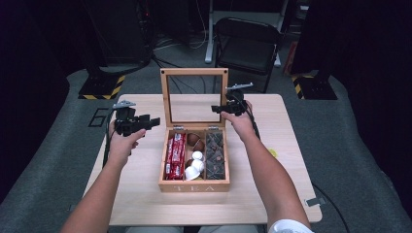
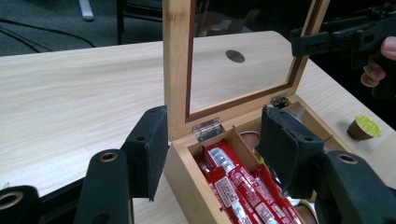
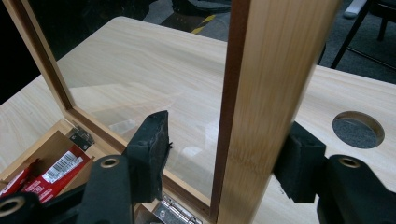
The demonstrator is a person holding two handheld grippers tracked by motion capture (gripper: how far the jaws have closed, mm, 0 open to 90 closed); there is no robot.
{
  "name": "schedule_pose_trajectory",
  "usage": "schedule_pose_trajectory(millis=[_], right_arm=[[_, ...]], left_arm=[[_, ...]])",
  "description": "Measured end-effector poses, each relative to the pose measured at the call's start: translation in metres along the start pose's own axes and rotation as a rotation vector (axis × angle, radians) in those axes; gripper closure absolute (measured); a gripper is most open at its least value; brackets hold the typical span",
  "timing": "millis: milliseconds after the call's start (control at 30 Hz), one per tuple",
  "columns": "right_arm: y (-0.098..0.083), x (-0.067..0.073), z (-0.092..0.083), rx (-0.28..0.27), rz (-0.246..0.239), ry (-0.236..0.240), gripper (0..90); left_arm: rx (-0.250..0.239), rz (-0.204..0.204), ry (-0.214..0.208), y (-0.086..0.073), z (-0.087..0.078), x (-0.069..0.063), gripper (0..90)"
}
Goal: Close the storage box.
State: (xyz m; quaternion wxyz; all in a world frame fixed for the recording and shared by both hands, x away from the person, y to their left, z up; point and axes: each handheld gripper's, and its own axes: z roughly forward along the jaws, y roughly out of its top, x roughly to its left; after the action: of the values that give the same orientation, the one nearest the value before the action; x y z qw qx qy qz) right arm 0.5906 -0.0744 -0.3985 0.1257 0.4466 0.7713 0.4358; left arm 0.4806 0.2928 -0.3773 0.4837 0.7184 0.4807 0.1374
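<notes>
Right gripper view: your right gripper (image 3: 224,154) is straddling the upright lid (image 3: 275,93) at the box's (image 1: 194,186) one o'clock, seemingly pinching it; slipping, it's slamming shut. Left gripper (image 2: 215,149) is hovering spread.

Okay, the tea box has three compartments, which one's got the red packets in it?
The left compartment of the tea box, on the left gripper's side. It is packed with red packets; the middle one holds round brown and white capsules, the right one dark packets.
</notes>
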Motion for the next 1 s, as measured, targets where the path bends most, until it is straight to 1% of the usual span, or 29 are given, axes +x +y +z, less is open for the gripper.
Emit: schedule_pose_trajectory(millis=[267, 333, 400, 467, 533, 567, 633, 667, 800, 867, 900, 1000], right_arm=[[0.0, 0.002, -0.004, 0.005, -0.009, 0.002, 42.3], [-0.001, 0.003, -0.005, 0.005, -0.014, -0.002, 42.3], [-0.001, 0.004, -0.006, 0.004, -0.03, -0.006, 43.3], [-0.001, 0.004, -0.007, 0.007, -0.035, -0.015, 45.3], [-0.002, 0.005, -0.008, 0.006, -0.041, -0.013, 45.8], [-0.003, 0.005, -0.009, 0.004, -0.04, -0.015, 46.2], [-0.003, 0.004, -0.009, -0.004, -0.05, -0.01, 46.6], [-0.004, 0.005, -0.01, -0.004, -0.041, -0.01, 46.7], [-0.006, 0.006, -0.012, -0.013, -0.058, -0.006, 46.7], [-0.007, 0.008, -0.014, -0.014, -0.046, -0.007, 46.8], [-0.007, 0.008, -0.015, -0.02, -0.058, -0.01, 46.7], [-0.009, 0.009, -0.016, -0.029, -0.058, -0.013, 46.9]], left_arm=[[0.001, -0.002, 0.005, 0.001, 0.002, 0.001, 42.7], [0.006, 0.006, 0.007, 0.002, 0.003, 0.001, 42.7], [0.004, 0.005, 0.008, 0.003, 0.004, 0.0, 42.7], [0.002, 0.008, 0.006, 0.006, 0.005, -0.001, 42.7], [-0.001, 0.008, 0.008, 0.007, 0.006, -0.002, 42.6], [-0.002, 0.015, 0.009, 0.008, 0.006, -0.002, 42.5], [-0.006, 0.015, 0.008, 0.009, 0.007, -0.004, 42.5], [-0.002, 0.018, 0.006, 0.009, 0.007, -0.004, 42.4], [-0.005, 0.024, 0.007, 0.011, 0.009, -0.006, 42.3], [-0.007, 0.022, 0.006, 0.011, 0.011, -0.005, 42.3], [-0.002, 0.021, 0.006, 0.011, 0.011, -0.005, 42.3], [0.004, 0.02, 0.009, 0.011, 0.012, -0.005, 42.0]])
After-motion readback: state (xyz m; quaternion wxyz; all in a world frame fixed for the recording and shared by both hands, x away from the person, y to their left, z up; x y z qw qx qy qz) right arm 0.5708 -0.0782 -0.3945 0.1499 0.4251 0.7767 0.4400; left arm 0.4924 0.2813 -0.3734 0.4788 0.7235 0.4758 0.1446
